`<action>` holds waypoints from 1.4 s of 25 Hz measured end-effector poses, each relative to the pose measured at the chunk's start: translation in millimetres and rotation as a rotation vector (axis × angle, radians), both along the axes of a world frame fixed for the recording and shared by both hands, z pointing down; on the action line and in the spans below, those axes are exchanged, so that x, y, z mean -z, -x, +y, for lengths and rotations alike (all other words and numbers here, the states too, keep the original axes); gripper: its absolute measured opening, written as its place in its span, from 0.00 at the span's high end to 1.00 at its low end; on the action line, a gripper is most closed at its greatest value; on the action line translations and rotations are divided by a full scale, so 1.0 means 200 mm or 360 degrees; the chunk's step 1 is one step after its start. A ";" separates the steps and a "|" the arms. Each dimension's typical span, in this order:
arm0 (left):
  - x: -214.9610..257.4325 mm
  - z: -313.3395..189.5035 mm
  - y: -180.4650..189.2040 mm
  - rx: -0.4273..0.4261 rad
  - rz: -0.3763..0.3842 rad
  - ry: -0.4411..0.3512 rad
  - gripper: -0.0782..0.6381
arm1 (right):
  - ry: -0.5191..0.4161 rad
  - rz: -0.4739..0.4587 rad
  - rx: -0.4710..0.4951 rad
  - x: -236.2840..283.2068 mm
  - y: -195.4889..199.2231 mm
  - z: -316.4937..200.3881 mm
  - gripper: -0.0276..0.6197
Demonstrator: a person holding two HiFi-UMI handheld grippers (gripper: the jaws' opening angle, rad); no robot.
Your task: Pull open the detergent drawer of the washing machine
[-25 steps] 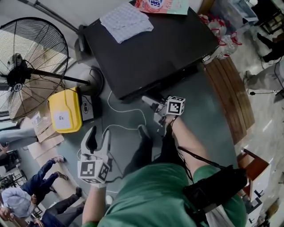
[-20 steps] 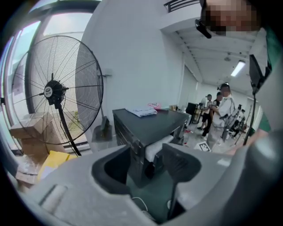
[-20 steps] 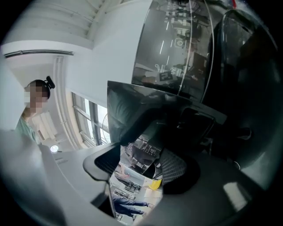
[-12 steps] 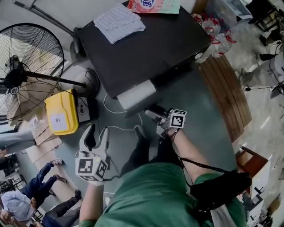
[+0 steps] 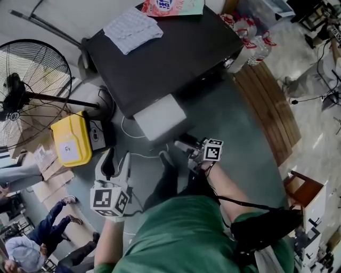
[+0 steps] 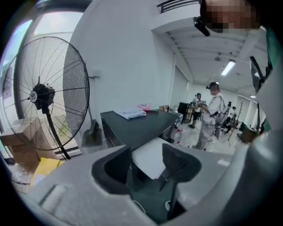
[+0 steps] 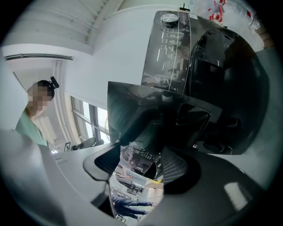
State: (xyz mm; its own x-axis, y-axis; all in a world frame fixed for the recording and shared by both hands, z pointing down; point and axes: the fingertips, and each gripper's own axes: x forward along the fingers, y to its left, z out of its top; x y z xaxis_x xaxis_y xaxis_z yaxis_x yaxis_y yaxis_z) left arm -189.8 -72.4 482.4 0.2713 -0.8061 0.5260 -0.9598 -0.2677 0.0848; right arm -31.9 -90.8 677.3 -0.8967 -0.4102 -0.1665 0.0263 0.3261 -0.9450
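Clamps right gripper (image 5: pixel 183 146) on pale-topped detergent drawer (image 5: pixel 160 118) projecting from washing machine (image 5: pixel 170 53); carries left gripper (image 5: pixel 118 157) agape, clear of machine.

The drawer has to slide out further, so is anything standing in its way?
Nothing visible does. Ahead of the drawer is only the right gripper, closed on its front; the left gripper hangs open off to the side.

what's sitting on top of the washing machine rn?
Head view: on the washing machine lid lie a pale checked cloth toward the back and a pink printed packet at the back edge, partly out of frame. Whatever is under the cloth is covered.
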 end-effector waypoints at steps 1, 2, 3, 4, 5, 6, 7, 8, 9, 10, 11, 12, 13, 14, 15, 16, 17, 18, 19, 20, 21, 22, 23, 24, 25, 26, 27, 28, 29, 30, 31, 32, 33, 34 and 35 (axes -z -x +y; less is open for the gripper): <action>0.00 0.00 -0.01 -0.0009 0.0002 -0.0001 0.58 | 0.0002 0.0001 -0.0004 0.00 -0.01 0.01 0.53; 0.00 0.00 -0.02 -0.0018 0.0004 -0.0001 0.58 | 0.0004 0.0001 -0.0007 0.00 -0.02 0.02 0.53; 0.00 -0.01 -0.03 -0.0024 0.0006 -0.0001 0.58 | 0.0006 0.0001 -0.0009 0.00 -0.02 0.03 0.53; 0.00 -0.01 -0.03 -0.0029 0.0007 -0.0001 0.58 | 0.0007 0.0001 -0.0011 0.00 -0.03 0.04 0.53; 0.00 -0.01 -0.04 -0.0033 0.0008 -0.0002 0.58 | 0.0009 0.0001 -0.0013 0.00 -0.04 0.05 0.53; 0.00 -0.01 -0.04 -0.0037 0.0008 -0.0003 0.58 | 0.0011 0.0001 -0.0015 0.00 -0.04 0.06 0.53; 0.00 -0.01 -0.04 -0.0042 0.0007 -0.0005 0.58 | 0.0012 0.0002 -0.0018 -0.01 -0.05 0.08 0.53; 0.00 -0.01 -0.05 -0.0046 0.0005 -0.0006 0.58 | 0.0015 0.0002 -0.0021 -0.01 -0.06 0.09 0.53; 0.00 -0.01 -0.05 -0.0049 0.0005 -0.0008 0.58 | 0.0020 0.0002 -0.0024 -0.01 -0.07 0.10 0.53; 0.00 -0.02 -0.05 -0.0051 0.0005 -0.0008 0.58 | 0.0025 0.0001 -0.0028 -0.01 -0.07 0.11 0.53; 0.00 -0.02 -0.05 -0.0052 0.0007 -0.0008 0.58 | 0.0031 -0.0001 -0.0031 -0.01 -0.08 0.12 0.53; 0.00 -0.02 -0.04 -0.0052 0.0009 -0.0007 0.58 | 0.0036 -0.0001 -0.0033 -0.02 -0.07 0.12 0.53; 0.00 -0.03 -0.04 -0.0053 0.0012 -0.0007 0.58 | 0.0042 0.0002 -0.0033 -0.02 -0.07 0.12 0.53; 0.00 -0.03 -0.04 -0.0054 0.0015 -0.0008 0.58 | 0.0052 0.0009 -0.0031 -0.03 -0.07 0.12 0.53; 0.00 -0.03 -0.04 -0.0055 0.0018 -0.0010 0.58 | 0.0067 0.0022 -0.0029 -0.03 -0.07 0.13 0.52; 0.00 -0.03 -0.05 -0.0055 0.0020 -0.0011 0.58 | 0.0084 0.0044 -0.0027 -0.04 -0.07 0.14 0.52; 0.00 -0.03 -0.05 -0.0054 0.0022 -0.0014 0.58 | 0.0101 0.0075 -0.0025 -0.06 -0.08 0.14 0.53; 0.00 -0.03 -0.05 -0.0052 0.0025 -0.0016 0.58 | 0.0111 0.0113 -0.0019 -0.07 -0.08 0.15 0.53; 0.00 -0.04 -0.05 -0.0050 0.0028 -0.0020 0.58 | 0.0116 0.0157 -0.0010 -0.08 -0.08 0.16 0.53; 0.00 -0.04 -0.05 -0.0049 0.0032 -0.0024 0.58 | 0.0116 0.0201 0.0000 -0.08 -0.07 0.17 0.53; 0.00 -0.05 -0.05 -0.0048 0.0036 -0.0027 0.58 | 0.0117 0.0246 0.0007 -0.08 -0.07 0.18 0.53; 0.00 -0.05 -0.05 -0.0047 0.0041 -0.0031 0.58 | 0.0122 0.0294 0.0011 -0.07 -0.07 0.18 0.53; 0.01 -0.06 -0.04 -0.0044 0.0045 -0.0035 0.58 | 0.0129 0.0347 0.0015 -0.07 -0.08 0.19 0.53; 0.01 -0.06 -0.04 -0.0040 0.0050 -0.0039 0.58 | 0.0137 0.0404 0.0016 -0.07 -0.10 0.20 0.53; 0.01 -0.07 -0.04 -0.0035 0.0056 -0.0043 0.58 | 0.0146 0.0461 0.0013 -0.08 -0.12 0.21 0.53; 0.02 -0.07 -0.03 -0.0028 0.0062 -0.0047 0.58 | 0.0149 0.0516 0.0007 -0.07 -0.14 0.22 0.53; 0.02 -0.08 -0.02 -0.0019 0.0067 -0.0052 0.58 | 0.0142 0.0567 -0.0004 -0.05 -0.17 0.23 0.53; 0.03 -0.08 0.00 -0.0009 0.0072 -0.0059 0.58 | 0.0124 0.0612 -0.0022 -0.02 -0.21 0.23 0.53; 0.03 -0.09 0.01 0.0003 0.0077 -0.0067 0.58 | 0.0096 0.0653 -0.0048 0.02 -0.25 0.22 0.53; 0.04 -0.10 0.02 0.0017 0.0082 -0.0077 0.58 | 0.0057 0.0699 -0.0081 0.08 -0.29 0.20 0.53; 0.05 -0.11 0.04 0.0033 0.0086 -0.0089 0.58 | 0.0004 0.0758 -0.0119 0.14 -0.33 0.17 0.53; 0.06 -0.13 0.06 0.0050 0.0090 -0.0102 0.58 | -0.0065 0.0829 -0.0158 0.21 -0.36 0.12 0.53; 0.08 -0.14 0.08 0.0068 0.0094 -0.0118 0.58 | -0.0145 0.0905 -0.0196 0.30 -0.39 0.07 0.53; 0.10 -0.16 0.11 0.0084 0.0096 -0.0137 0.58 | -0.0228 0.0980 -0.0235 0.39 -0.41 0.02 0.54; 0.12 -0.18 0.13 0.0100 0.0097 -0.0157 0.58 | -0.0309 0.1054 -0.0273 0.48 -0.43 -0.03 0.55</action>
State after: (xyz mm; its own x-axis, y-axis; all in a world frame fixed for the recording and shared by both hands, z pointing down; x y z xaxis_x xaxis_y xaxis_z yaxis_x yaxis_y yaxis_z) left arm -215.8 -108.0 458.0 0.2478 -0.8694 0.4275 -0.9687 -0.2173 0.1197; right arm 53.4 -96.8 581.1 -0.7600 -0.5729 0.3069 -0.6005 0.4384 -0.6688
